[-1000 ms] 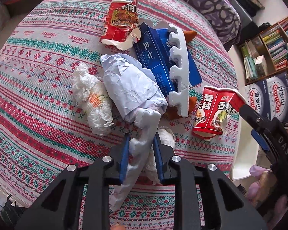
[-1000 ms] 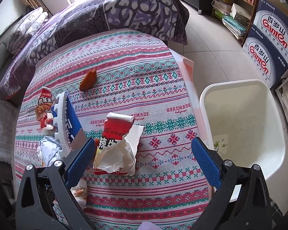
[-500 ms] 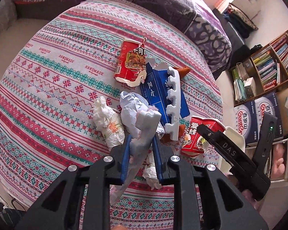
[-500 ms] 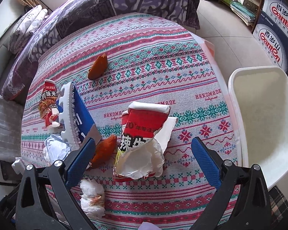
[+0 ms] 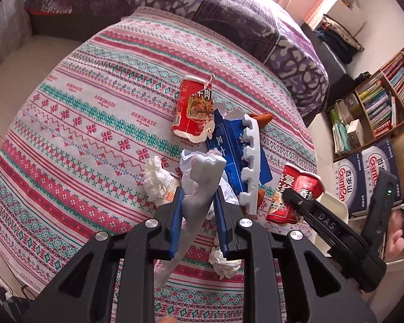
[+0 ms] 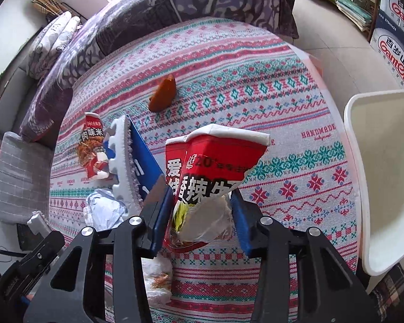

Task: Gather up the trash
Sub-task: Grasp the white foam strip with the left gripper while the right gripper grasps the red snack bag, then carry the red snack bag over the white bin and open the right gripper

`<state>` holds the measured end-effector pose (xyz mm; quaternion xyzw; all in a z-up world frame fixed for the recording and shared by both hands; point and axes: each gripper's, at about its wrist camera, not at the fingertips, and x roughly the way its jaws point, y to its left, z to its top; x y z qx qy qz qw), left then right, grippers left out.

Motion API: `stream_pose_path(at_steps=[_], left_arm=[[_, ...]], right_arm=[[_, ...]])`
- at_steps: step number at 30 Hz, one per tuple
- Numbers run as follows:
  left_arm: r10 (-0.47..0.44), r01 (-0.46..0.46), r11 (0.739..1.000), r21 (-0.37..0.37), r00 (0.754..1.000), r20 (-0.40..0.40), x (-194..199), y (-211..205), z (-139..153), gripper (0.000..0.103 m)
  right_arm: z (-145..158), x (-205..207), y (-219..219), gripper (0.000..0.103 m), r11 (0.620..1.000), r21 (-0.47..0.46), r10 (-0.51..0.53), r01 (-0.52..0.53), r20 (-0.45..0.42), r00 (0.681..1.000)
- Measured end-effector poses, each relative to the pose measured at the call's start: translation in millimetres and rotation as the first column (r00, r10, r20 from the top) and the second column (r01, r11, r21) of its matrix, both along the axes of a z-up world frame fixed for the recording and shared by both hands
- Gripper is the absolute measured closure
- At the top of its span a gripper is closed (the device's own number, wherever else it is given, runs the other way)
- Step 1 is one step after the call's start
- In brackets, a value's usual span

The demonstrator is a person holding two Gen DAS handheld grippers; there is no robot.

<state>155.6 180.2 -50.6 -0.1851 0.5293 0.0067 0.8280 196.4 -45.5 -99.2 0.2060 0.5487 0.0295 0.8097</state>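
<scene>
Clenching the left gripper (image 5: 198,192) on a white foam piece (image 5: 206,169), pressing both its sides with the blue pads and holding it tilted above the patterned tablecloth (image 5: 75,140).

Closing the jaws of the right gripper (image 6: 201,196) around a crushed red noodle cup (image 6: 215,156), already touching it on both sides with the pads, while resting its lower end on the cloth near the table's right edge, just short of the white bin (image 6: 385,183) beside that edge.

Reading on that cup: "20", "爱" and big white "香辣牛" across a black band, above a torn white lining.

Leaving the other trash in a cluster to the left:
- a second red cup (image 6: 93,140), showing "肉味米"
- a blue carton (image 5: 223,145), showing "三十", lying under a toothed white foam strip (image 5: 249,161)
- crumpled tissue (image 5: 159,180) and crumpled pale paper (image 6: 105,210)
- an orange peel (image 6: 163,95), lying alone farther up the cloth

Reading "HANDMADE" (image 6: 319,134) woven into the cloth, "GanTen" with "百岁山" on the stacked boxes (image 6: 393,51) by the bookshelf, and "DAS" (image 5: 326,218) on the right gripper's black body.
</scene>
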Motion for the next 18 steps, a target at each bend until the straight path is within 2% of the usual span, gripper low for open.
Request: stream_pose_path(at_steps=[4,9,13,18], left_arm=[[0.022,-0.034,0.994,0.104,0.993,0.113,-0.6,-6.7,21.7,0.08],[0.028,-0.095,0.965,0.243,0.963,0.266,-6.1,-21.0,49.0,0.08],[0.015,-0.129,0.941,0.313,0.94,0.342,-10.6,-34.5,61.3,0.08],[-0.021,-0.137,0.918,0.372,0.92,0.392,-13.5,-52.4,66.7,0.08]], right_arm=[[33.9,-8.3,-0.5,0.062,0.999,-0.044,0.005,0.001,0.144,0.99],[73.3,-23.3,-0.7,0.062,0.989,-0.149,0.026,0.025,0.331,0.943],[94.4,-33.0,-5.6,0.062,0.975,-0.216,0.041,0.057,0.423,0.905],[107.4,-43.7,-7.7,0.062,0.954,-0.288,0.064,0.087,0.475,0.877]])
